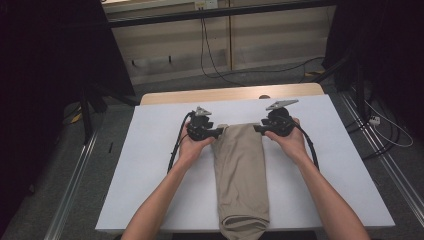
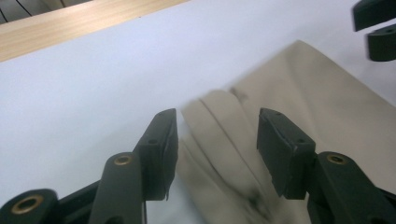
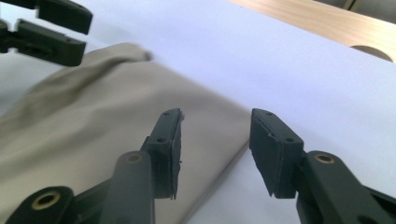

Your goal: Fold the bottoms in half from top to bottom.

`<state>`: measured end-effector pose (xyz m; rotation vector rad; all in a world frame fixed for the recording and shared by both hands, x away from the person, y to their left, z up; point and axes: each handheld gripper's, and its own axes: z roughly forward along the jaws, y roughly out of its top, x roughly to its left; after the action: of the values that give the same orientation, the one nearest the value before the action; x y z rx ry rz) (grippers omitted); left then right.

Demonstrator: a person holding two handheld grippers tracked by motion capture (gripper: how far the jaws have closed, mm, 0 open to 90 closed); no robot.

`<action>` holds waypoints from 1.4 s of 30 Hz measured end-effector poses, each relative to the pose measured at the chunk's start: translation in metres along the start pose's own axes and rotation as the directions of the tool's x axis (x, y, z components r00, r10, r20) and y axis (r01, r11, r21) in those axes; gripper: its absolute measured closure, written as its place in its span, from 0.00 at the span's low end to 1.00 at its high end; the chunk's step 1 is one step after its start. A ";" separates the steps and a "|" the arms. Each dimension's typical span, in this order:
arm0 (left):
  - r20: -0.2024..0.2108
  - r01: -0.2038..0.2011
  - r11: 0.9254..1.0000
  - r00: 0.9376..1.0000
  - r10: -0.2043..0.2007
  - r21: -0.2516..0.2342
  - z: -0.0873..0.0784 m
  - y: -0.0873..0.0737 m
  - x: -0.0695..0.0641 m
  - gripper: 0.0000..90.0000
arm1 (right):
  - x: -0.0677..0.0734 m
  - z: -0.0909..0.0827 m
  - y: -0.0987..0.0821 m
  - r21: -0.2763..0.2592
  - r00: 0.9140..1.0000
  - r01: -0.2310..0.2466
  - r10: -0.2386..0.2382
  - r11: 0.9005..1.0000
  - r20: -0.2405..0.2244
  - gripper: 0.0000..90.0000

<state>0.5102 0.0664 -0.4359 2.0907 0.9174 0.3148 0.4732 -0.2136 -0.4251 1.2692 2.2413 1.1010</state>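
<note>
1. Khaki cloth, a folded garment of soft ribbed weave, lies as a long narrow strip on the white tabletop; seams and creases run along its length.
2. Its long axis runs from the near tabletop edge, where a rounded folded end hangs just over, straight away toward the far wooden edge strip, stopping well short of it.
3. Its far end is squared off, with a small bunched corner on the left side of the cloth.
4. My left gripper sits at that far left corner. Its black fingers, flat-padded and blocky, stand about half open with the bunched fabric between them; the pads do not press on it.
5. My right gripper sits at the cloth's far right corner. Its fingers are also about half open, straddling the cloth's edge; one lies over the fabric, the other over bare tabletop, gripping nothing.
6. Both grippers point inward toward the cloth from opposite sides.
</note>
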 end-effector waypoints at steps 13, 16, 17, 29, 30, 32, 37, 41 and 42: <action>0.073 0.123 0.989 0.989 -0.129 0.087 0.032 0.001 0.019 0.99 | -0.016 0.047 -0.005 0.067 0.999 -0.042 0.043 0.997 -0.016 0.73; 0.061 0.153 0.986 0.986 -0.158 0.073 0.027 0.002 0.021 1.00 | -0.015 0.047 -0.005 0.082 0.993 -0.068 0.075 0.994 -0.087 0.95; 0.060 0.172 0.983 0.983 -0.176 0.065 0.024 0.003 0.023 1.00 | -0.013 0.047 -0.004 0.084 0.995 -0.067 0.073 0.994 -0.072 0.96; 0.032 0.214 0.976 0.976 -0.215 0.026 0.017 0.000 0.030 0.66 | -0.019 0.038 -0.003 0.073 0.997 -0.068 0.069 0.995 -0.018 0.97; 0.026 0.178 0.984 0.984 -0.178 0.020 0.016 0.000 0.028 0.62 | -0.019 0.039 -0.004 0.079 0.997 -0.071 0.073 0.994 -0.019 0.97; 0.019 0.153 0.988 0.988 -0.153 0.010 0.014 0.001 0.028 0.54 | -0.022 0.042 -0.007 0.074 0.996 -0.085 0.088 0.994 -0.027 0.96; 0.003 0.145 0.989 0.989 -0.145 0.039 0.022 -0.009 0.029 0.42 | -0.023 0.041 -0.007 0.075 0.995 -0.088 0.091 0.993 -0.036 0.95; 0.047 0.131 0.990 0.990 -0.133 0.047 0.018 -0.013 0.023 0.54 | -0.024 0.040 -0.008 0.079 0.995 -0.095 0.097 0.992 -0.021 0.88; 0.077 0.128 0.990 0.988 -0.133 0.059 0.018 -0.013 0.021 0.59 | -0.024 0.040 -0.009 0.080 0.994 -0.102 0.104 0.992 -0.023 0.88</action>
<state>0.5276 0.0760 -0.4589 2.0651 1.0186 0.1376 0.5056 -0.2181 -0.4590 1.4247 2.2820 1.0822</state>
